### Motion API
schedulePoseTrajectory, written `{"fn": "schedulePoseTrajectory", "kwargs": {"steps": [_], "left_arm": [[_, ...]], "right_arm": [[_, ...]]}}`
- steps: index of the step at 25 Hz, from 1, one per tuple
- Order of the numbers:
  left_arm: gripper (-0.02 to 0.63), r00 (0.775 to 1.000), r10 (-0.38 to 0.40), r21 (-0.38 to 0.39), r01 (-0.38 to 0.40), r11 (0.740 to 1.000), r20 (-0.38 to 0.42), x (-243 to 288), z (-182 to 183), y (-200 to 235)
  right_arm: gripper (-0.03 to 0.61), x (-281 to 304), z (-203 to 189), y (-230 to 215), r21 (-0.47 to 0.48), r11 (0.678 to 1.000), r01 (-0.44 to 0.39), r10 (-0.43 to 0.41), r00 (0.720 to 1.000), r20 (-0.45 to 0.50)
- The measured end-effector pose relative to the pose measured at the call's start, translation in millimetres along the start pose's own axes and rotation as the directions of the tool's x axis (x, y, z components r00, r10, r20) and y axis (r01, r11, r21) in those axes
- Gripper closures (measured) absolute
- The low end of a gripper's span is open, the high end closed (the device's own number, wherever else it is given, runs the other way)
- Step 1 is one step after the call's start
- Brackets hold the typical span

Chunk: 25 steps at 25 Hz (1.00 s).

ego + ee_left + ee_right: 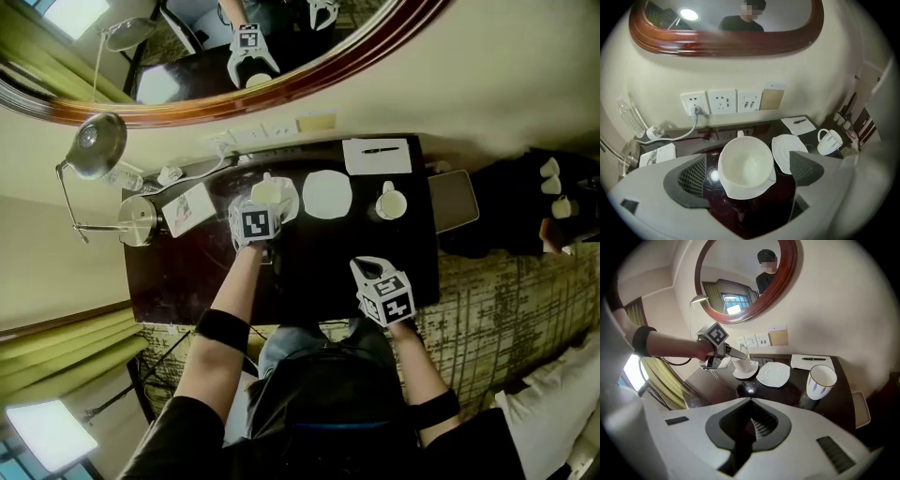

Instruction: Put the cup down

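The white ceramic cup (745, 164) is seen upright on a white squarish saucer (743, 192) on the dark glossy table (754, 215), so it is judged already set down. It is flanked by the left gripper (749, 172), whose jaws are spread wide and stand clear of it, presumably for release. The right gripper (751, 401) is held back, its jaws pressed together on nothing. No brand can be read, and print on the white leaflet (657, 154) is too small.

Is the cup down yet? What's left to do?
Nearly done. The cup already sits on its saucer on the dark table. The left claw is open around it, pads not touching. The right claw is shut and empty. Left, probably: pulling the left claw away.
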<state>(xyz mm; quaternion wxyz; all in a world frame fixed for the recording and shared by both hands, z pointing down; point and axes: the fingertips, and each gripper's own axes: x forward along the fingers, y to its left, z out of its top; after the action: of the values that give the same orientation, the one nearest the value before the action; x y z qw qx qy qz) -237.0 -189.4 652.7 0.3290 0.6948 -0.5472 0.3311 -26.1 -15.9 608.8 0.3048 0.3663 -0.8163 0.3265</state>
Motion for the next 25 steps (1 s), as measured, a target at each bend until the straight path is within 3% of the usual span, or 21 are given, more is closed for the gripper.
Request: {"fn": "schedulePoseTrajectory", "kwargs": {"steps": [6, 13, 14, 16, 25], "left_arm": [[0.063, 0.998, -0.023, 0.034, 0.025, 0.999, -0.057, 25.6, -8.4, -3.9], [0.063, 0.998, 0.015, 0.058, -0.011, 0.998, -0.063, 37.2, -5.5, -0.9], [0.071, 0.998, 0.025, 0.059, -0.021, 0.998, -0.059, 37.1, -4.2, 0.0], [0.186, 0.997, 0.042, 0.055, -0.039, 0.998, -0.058, 35.9, -3.8, 1.4], [0.19, 0.998, 0.052, 0.065, -0.05, 0.997, -0.018, 21.7, 12.3, -3.0]], "right_arm": [[0.577, -0.6, -11.2, -8.2, 0.026, 0.999, 0.018, -0.018, 1.0, -0.007], [0.577, -2.9, -16.1, -13.1, 0.039, 0.999, 0.022, -0.022, 1.0, 0.0], [0.577, -4.2, -15.8, -14.5, 0.039, 0.999, 0.025, -0.025, 1.0, 0.003], [0.577, -6.6, -20.0, -17.8, 0.051, 0.998, 0.03, -0.03, 1.0, -0.001], [0.577, -15.7, -26.9, -25.4, 0.066, 0.997, 0.039, -0.039, 0.999, 0.005]]}}
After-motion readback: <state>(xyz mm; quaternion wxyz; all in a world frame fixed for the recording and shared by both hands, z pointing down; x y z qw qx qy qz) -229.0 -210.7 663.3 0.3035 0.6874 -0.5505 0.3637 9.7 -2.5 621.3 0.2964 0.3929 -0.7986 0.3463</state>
